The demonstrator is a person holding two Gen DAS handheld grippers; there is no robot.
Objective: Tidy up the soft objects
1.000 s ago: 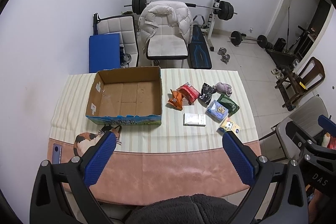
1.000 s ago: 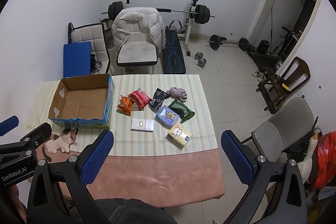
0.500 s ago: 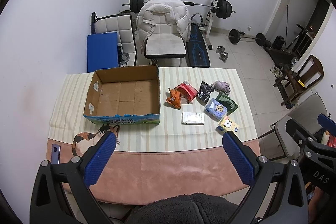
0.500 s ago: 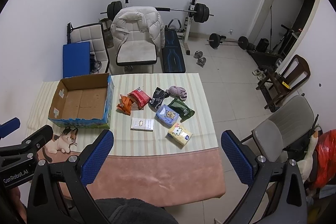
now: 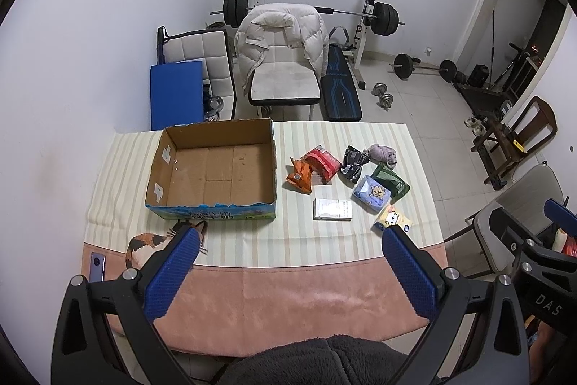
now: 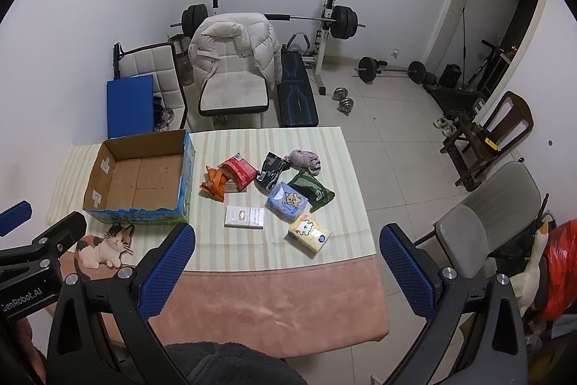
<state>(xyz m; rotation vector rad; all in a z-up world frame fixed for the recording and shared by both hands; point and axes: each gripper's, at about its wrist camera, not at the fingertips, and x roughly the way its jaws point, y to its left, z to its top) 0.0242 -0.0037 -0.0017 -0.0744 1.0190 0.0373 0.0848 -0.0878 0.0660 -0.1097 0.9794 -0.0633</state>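
Your left gripper (image 5: 288,240) and right gripper (image 6: 285,237) both gape wide, empty, above the table (image 6: 252,294), the cardboard box (image 5: 216,168) apparently bare.

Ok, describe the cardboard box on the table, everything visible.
The cardboard box is an open-topped, shallow brown carton with nothing inside, and white tape patches on its left inner wall. Its outer front wall carries a blue-green print. It sits upright on the striped tablecloth, left of the packets, touching none of them.
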